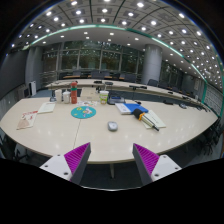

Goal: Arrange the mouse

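The gripper point(110, 160) hangs above the near edge of a pale table point(60, 130), its fingers spread wide with nothing between them. The mouse point(112, 126) lies on the table well ahead of the fingers, about midway between them. A round teal disc point(84, 112) sits beyond it, a blue item point(136, 108) nearby, and bottles point(70, 96) stand farther back.

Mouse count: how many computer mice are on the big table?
1. The mouse lies on the table just beyond the tool, right of the teal disc. Clutter farther back could hide others.
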Demonstrator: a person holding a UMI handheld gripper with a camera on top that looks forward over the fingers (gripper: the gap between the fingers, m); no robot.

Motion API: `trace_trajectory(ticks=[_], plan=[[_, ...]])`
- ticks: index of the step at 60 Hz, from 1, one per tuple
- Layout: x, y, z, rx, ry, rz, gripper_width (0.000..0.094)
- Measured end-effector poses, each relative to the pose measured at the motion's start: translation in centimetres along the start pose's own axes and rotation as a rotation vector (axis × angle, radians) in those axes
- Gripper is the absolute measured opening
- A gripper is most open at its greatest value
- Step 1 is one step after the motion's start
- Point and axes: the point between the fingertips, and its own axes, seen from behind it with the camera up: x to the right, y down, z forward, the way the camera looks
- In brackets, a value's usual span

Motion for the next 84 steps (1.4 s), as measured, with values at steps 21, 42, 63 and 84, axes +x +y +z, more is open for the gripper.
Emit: trace_trajectory(ticks=[21, 42, 63, 84], plan=[[1.3, 1.5, 12.1, -0.010, -0.045, 0.031, 0.0856], [1.0, 1.5, 31.8, -0.092, -0.118, 0.018, 0.0846], [-0.2, 0.8, 41.4, -0.159, -0.159, -0.007, 0.0497], [-1.3, -3.3, 41.2, -0.164, -0.150, 0.008, 0.0385]])
